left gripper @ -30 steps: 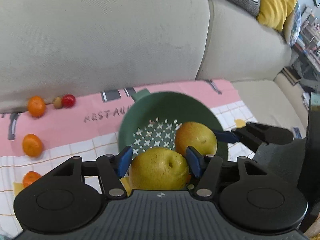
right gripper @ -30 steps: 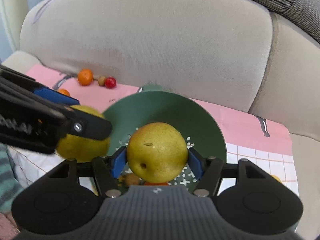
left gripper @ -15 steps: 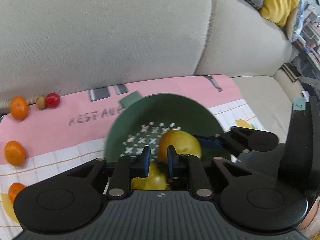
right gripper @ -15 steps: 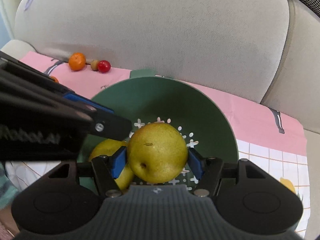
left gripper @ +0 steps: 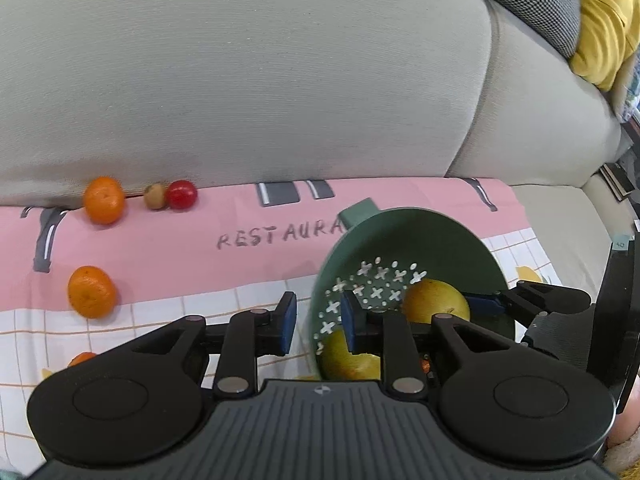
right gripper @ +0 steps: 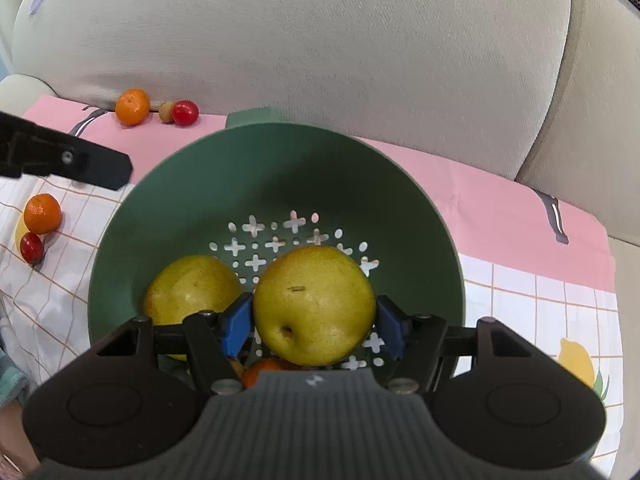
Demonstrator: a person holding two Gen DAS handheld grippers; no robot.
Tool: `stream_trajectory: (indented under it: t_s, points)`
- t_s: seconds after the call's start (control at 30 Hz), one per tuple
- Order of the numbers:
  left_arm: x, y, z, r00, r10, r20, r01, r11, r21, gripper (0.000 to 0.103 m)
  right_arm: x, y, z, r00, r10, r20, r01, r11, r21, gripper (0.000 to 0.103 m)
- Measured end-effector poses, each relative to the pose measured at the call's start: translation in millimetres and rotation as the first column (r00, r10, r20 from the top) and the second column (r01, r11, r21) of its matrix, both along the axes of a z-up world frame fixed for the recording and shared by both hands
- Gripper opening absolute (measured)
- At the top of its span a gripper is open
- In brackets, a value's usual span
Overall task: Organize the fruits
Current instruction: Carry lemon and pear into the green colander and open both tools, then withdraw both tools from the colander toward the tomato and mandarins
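Observation:
A green colander bowl [right gripper: 280, 136] sits on the cloth, and one yellow pear [right gripper: 192, 292] lies in it with an orange fruit [right gripper: 260, 368] partly hidden below. My right gripper [right gripper: 315, 326] is shut on a second yellow pear [right gripper: 316, 280], holding it low over the bowl. My left gripper [left gripper: 318, 320] is shut with nothing in it, just at the bowl's [left gripper: 420, 220] left rim; its black finger [right gripper: 92, 164] shows beside the bowl. Loose mandarins [left gripper: 103, 200] [left gripper: 91, 292], a red cherry tomato [left gripper: 182, 194] and a small brown fruit [left gripper: 155, 196] lie on the cloth to the left.
The pink and white checked cloth [left gripper: 248, 264] covers a beige sofa seat, with the back cushion [left gripper: 260, 80] rising right behind the fruit. A yellow garment [left gripper: 604, 28] lies at the far right. Another mandarin [right gripper: 42, 214] and a red fruit [right gripper: 31, 247] lie left of the bowl.
My left gripper let its pear go into the bowl, shut empty and drew back left to the rim. My right gripper came down over the bowl with its pear.

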State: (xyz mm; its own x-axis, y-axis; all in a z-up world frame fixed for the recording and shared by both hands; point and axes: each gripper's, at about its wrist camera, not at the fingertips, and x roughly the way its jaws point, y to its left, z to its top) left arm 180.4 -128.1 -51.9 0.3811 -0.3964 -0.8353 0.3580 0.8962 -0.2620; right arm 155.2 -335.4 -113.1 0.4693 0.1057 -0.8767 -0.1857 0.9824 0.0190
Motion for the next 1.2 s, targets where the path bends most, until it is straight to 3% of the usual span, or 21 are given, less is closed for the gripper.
stream_trajectory:
  t_s: [0.53,0.9,1.2]
  points:
    - [-12.2,17.7,-4.0,1.0,0.018,0.003,-0.018,0.997,0.075,0.035,5.6,11.8,-8.9,1.0,0.009,-0.011,-0.01,0.998,-0.064,0.063]
    - [-27.7,32.1,11.6,0.999,0.025,0.031,-0.028,0.995,0.092,0.04,-7.7,19.5,25.7,0.995,-0.04,0.087,0.043,0.999,-0.033,0.073]
    - [-49.5,51.4,27.8,0.996,0.037,0.083,-0.047,0.992,0.118,0.043,-41.2,56.7,54.4,0.979,-0.089,0.182,0.077,0.994,0.073,0.075]
